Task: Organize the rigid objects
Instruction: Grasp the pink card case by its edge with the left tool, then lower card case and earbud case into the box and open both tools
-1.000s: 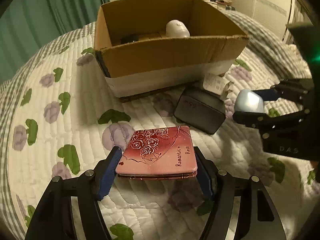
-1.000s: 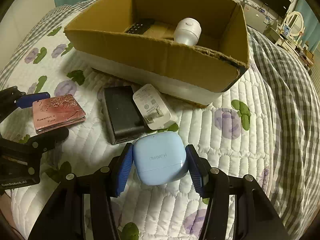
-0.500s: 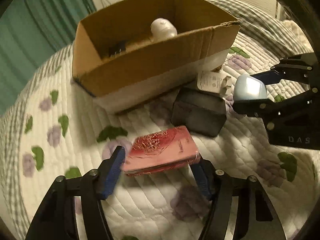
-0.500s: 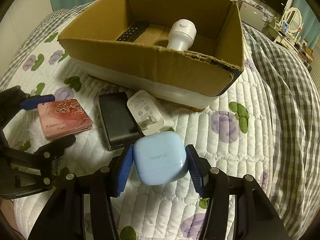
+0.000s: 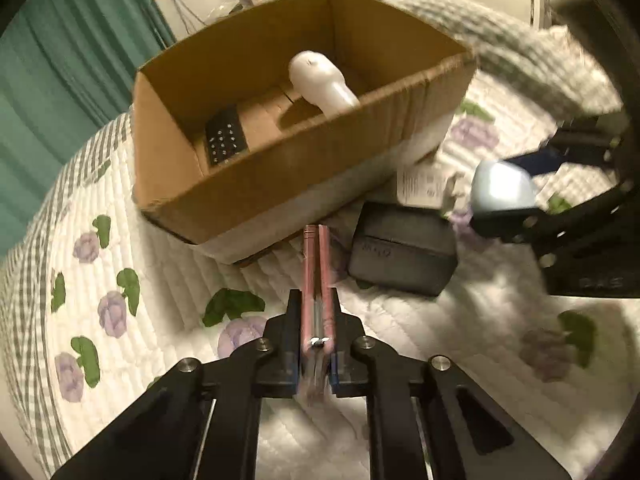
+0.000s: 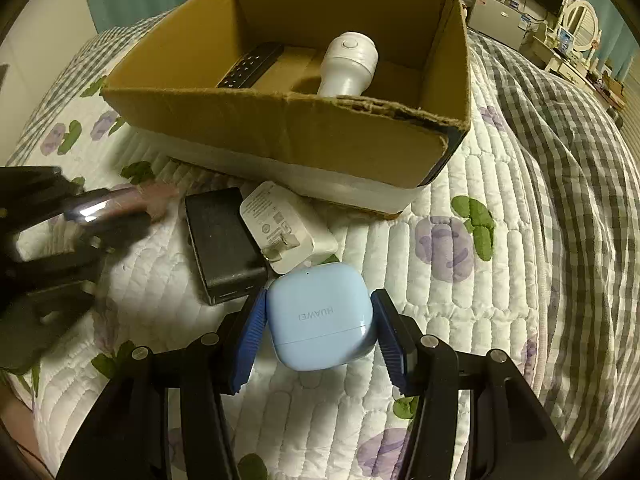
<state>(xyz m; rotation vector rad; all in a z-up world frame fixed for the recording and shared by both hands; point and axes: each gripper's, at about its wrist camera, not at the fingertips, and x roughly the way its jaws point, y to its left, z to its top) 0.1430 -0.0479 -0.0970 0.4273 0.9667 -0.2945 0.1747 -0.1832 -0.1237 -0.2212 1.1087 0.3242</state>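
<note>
A brown cardboard box with a white band along its base is shown on a white quilt printed with purple flowers and green leaves. A grey-and-white checked blanket is seen beside it. Inside the box, a white device and a black remote with pale buttons are visible. A pink case is edged in darker pink. A pale blue earbud case is flanked by blue ribbed pads on black gripper frames. A black power bank and a white charger with grey print are included. Teal curtains are seen behind.
</note>
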